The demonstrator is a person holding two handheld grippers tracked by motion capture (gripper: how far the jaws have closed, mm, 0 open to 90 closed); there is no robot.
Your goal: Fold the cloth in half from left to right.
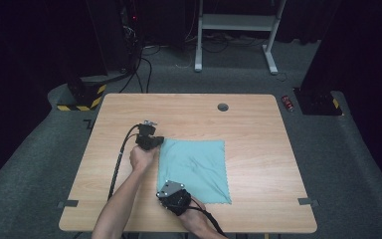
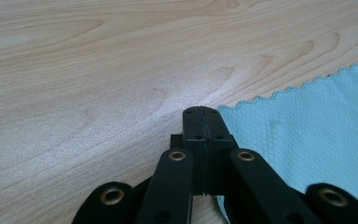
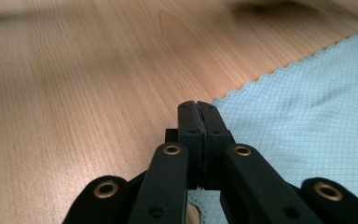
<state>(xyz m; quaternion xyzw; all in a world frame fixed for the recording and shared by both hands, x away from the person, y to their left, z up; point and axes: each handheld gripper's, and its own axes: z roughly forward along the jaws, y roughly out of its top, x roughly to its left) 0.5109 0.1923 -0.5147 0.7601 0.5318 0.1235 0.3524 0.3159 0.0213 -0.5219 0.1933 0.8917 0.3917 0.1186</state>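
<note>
Left gripper (image 1: 155, 141) at far left corner of blue cloth (image 1: 196, 169). Its fingers (image 2: 193, 122) pressed together, pinching cloth corner. Cloth lies flat in middle of wooden bench (image 1: 258, 129). Right gripper (image 1: 165, 195) at near left corner of cloth. Its fingers (image 3: 189, 119) pressed together too, pinching that corner.

Pale wooden table (image 1: 258, 129), teal cloth (image 1: 194, 169) flat on it.

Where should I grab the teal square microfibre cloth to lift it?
At the two corners on its left edge, coming from the left. The teal square microfibre cloth lies flat, so only its thin zigzag edges give purchase. Both the left gripper and right gripper sit closed there.
</note>
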